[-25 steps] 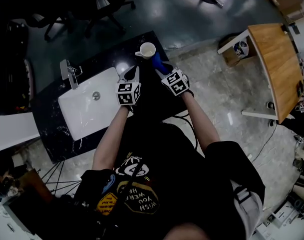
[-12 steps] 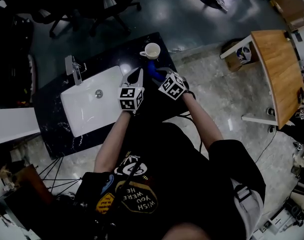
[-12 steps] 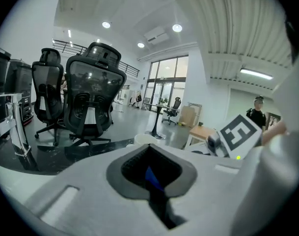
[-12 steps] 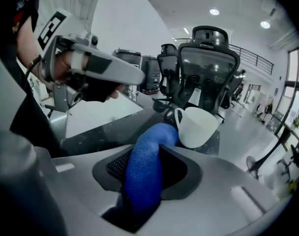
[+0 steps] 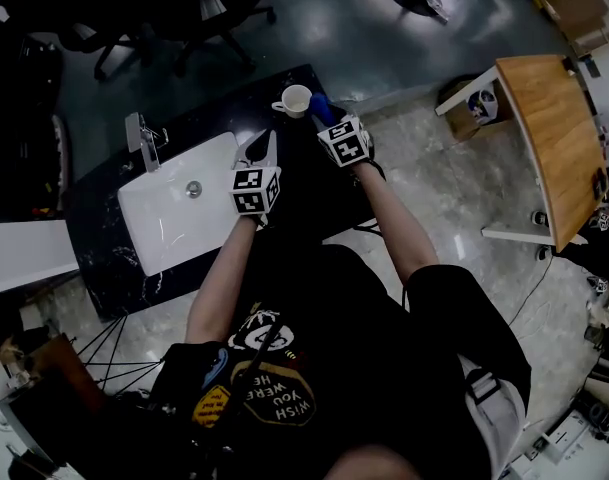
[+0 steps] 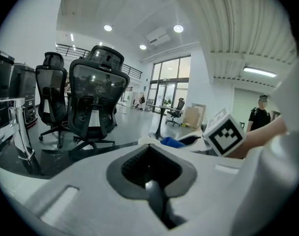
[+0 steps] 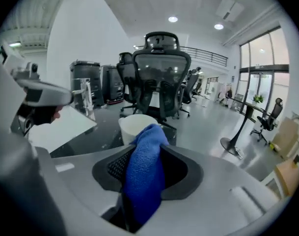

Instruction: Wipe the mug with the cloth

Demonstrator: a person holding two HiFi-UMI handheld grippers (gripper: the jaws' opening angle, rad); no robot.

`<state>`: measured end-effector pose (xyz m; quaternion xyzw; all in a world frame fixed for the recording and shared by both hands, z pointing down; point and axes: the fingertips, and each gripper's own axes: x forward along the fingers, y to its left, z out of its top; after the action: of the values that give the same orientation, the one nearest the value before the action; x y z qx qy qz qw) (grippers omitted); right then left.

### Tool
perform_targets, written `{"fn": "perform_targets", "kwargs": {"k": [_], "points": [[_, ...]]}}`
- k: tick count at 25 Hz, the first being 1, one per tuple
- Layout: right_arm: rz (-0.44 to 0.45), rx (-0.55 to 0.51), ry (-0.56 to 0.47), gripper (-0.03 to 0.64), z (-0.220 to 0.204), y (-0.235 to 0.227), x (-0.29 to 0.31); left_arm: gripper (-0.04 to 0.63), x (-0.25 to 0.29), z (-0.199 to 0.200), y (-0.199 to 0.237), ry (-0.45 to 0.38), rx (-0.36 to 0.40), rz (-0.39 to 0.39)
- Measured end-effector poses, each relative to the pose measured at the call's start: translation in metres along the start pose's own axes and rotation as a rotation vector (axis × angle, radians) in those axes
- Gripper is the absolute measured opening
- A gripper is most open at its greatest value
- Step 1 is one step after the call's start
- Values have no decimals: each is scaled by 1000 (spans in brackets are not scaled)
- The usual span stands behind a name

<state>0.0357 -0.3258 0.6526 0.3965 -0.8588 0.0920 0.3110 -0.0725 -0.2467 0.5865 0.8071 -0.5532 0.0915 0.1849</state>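
A white mug (image 5: 295,100) stands upright near the far edge of the dark countertop (image 5: 239,118). My right gripper (image 5: 327,118) is shut on a blue cloth (image 5: 321,108), whose tip sits right beside the mug's right side. In the right gripper view the cloth (image 7: 144,176) sticks up between the jaws in front of the mug (image 7: 137,127); I cannot tell whether they touch. My left gripper (image 5: 261,150) hovers over the counter between sink and mug, with its jaws together and nothing in them. From the left gripper view the cloth (image 6: 171,142) shows ahead to the right.
A white sink (image 5: 174,203) with a chrome faucet (image 5: 144,140) fills the counter's left part. Black office chairs (image 5: 174,18) stand beyond the counter. A wooden table (image 5: 559,118) is off to the right across the tiled floor.
My right gripper has carried the blue cloth forward, from short of the mug to right beside it. The left gripper has stayed about where it was.
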Motion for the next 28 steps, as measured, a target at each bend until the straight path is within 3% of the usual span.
{"fn": "perform_targets", "kwargs": {"k": [3,5,7,11,13,16,20,22,23,26,28], "points": [[142,-137,85,140,-26,45,-6,3,10,-5,1,22,6,-5],[186,-194,101,139,-36,59,-15,3,16,-8,3,38,12,-4],[137,-150,81,138,-33,45,-21,3,22,-12,4,53,18,-5],[-43,-6,-14,138,6,-11,-26,3,30,-13,6,70,45,-5],[-68,10,-24,138,18,-20,-17,3,33,-8,8,66,53,-3],[33,-87,52,138,8,14,-2,3,39,3,16,58,52,-3],[265,-303,108,138,-24,86,-14,3,47,23,35,60,51,5],[298,-327,122,138,-33,94,-19,3,51,21,32,95,42,-23],[257,-284,129,138,-34,83,-19,3,51,17,27,111,34,-42],[21,-36,103,140,-17,16,-15,3,50,6,15,132,8,-74],[-73,50,62,140,2,-17,-10,3,51,1,8,139,5,-86]]}}
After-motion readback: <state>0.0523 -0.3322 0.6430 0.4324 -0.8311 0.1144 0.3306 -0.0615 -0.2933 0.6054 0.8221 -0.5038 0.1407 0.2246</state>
